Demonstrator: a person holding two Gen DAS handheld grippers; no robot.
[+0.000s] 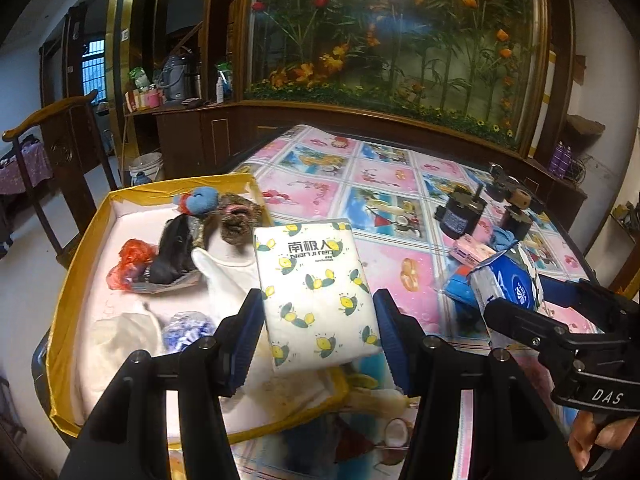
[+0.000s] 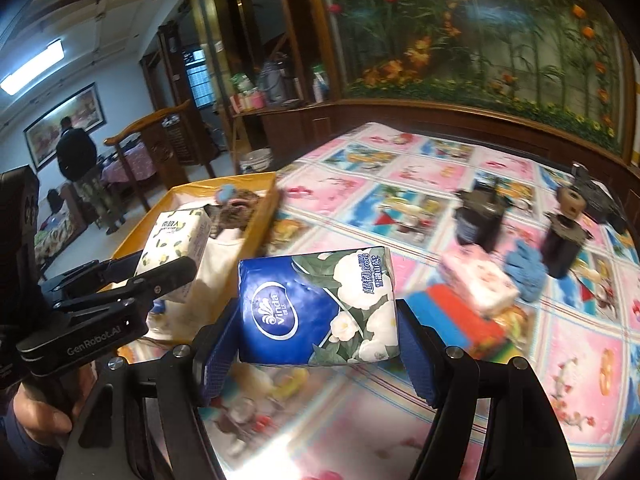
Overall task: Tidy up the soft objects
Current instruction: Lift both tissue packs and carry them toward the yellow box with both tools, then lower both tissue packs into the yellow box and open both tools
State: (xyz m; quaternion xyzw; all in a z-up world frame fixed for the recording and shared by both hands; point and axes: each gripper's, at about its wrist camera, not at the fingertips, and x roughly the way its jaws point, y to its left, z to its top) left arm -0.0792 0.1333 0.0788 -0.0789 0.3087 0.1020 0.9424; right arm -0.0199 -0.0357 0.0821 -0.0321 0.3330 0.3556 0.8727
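Had my left tool squeezing the lemon-print tissue pack, right tool holding the blue Vinda pack; both light and squishy, gripped across the middle.

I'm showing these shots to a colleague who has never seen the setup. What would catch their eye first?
Two tissue packs held up over the table: the lemon-print pack in the left gripper, the blue Vinda pack in the right gripper. To the left sits a yellow-rimmed box with soft items inside. Behind, a large flower mural fills the wall.
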